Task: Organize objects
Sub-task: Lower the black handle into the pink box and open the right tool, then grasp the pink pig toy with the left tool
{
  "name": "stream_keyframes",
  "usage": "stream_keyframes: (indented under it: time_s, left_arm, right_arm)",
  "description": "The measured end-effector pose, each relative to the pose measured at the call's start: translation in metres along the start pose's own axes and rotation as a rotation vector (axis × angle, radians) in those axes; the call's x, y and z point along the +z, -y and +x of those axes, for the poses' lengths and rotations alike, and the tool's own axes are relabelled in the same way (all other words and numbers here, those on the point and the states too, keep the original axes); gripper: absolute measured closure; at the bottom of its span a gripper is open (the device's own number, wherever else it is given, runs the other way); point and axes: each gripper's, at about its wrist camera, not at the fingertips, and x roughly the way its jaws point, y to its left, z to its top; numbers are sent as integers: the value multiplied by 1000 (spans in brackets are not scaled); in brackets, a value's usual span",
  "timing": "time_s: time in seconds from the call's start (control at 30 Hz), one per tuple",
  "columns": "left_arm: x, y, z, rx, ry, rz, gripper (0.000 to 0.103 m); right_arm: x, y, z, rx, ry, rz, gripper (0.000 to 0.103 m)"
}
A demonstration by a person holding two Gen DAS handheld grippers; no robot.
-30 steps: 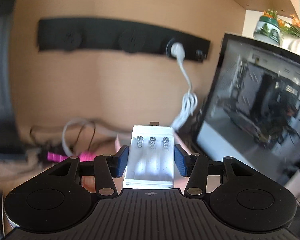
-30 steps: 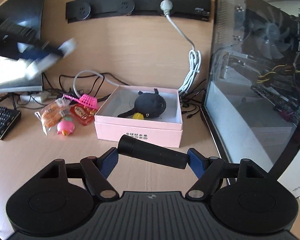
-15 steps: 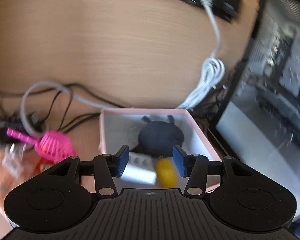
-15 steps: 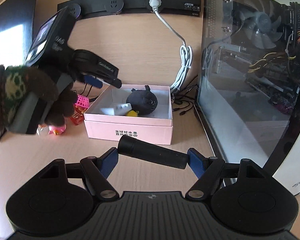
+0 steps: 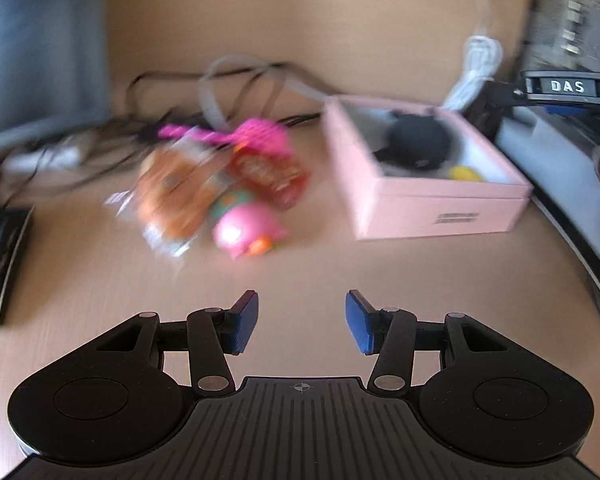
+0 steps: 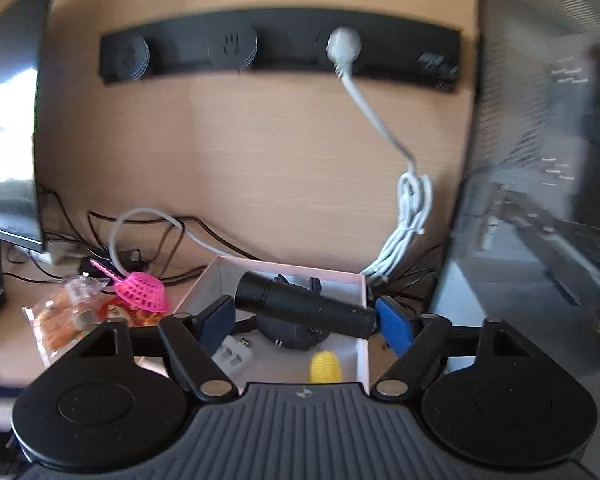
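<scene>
Pink box: an open pink cardboard box on the light wooden table, near the far wall; its front wall with a printed label shows only in the left wrist view.
Box contents: a black plush toy, a small yellow ribbed piece and a white plastic battery holder; the holder shows only in the right wrist view.
Black cylinder: a matt black cylinder lies crosswise between the right tongs' pads, above the box.
Right tongs: jaws opening; the right blue pad still touches the cylinder's end, the left end seems just off its pad, though I cannot tell for sure.
Left tongs: blue pads partly apart, nothing between them, only bare table beyond; tilted down towards the table, left of and nearer than the box.
Left of the box: a blurred heap of a clear snack bag, a red packet, a pink mesh scoop and a round pink toy, the toy seen only from the left wrist.
Far wall: a black socket strip with a white plug and cable, clear only from the right wrist.
Far right: a glass-sided computer case.
</scene>
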Motion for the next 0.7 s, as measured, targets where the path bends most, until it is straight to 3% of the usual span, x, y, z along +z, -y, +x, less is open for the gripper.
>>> stream_keyframes:
  time_s: [0.1,0.2,0.4,0.7]
  left_arm:
    - [4,-17,3,38,3,-50,50]
    - [17,-26,11,66,6,-92,50]
    - [50,-36,59,94,-50,-255,50]
    - [66,-25,103,127,-50,-165,50]
  right_arm:
    - [3,-2,21,-1,-71,32,13]
    - [-14,-11,12,31,-98,30,5]
    - [-60,-32,-11,52,-179,-34,5]
    - [-120,-49,-35,9,-268,-86,3]
